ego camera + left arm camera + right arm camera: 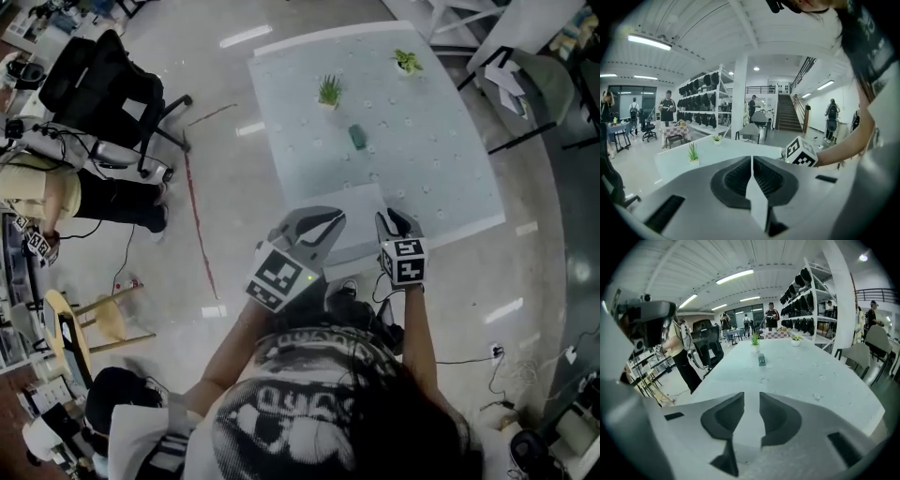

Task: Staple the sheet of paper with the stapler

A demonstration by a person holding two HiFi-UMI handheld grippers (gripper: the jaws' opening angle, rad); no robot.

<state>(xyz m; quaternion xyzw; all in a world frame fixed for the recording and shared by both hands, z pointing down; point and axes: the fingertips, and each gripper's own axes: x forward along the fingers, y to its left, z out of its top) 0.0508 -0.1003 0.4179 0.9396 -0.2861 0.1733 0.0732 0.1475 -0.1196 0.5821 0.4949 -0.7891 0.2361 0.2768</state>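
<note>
left gripper (330, 232) pinching paper sheet (361, 217), right gripper (397, 222) spread, pale table (431, 150) with stapler (357, 137), small plant (329, 91), glossy floor (225, 187)

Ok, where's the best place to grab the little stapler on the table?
Probably by its two long sides, near the middle. The stapler lies flat on the table, its length pointing roughly away from the person, so the open right gripper could come down from the near side, one jaw on each side.
</note>
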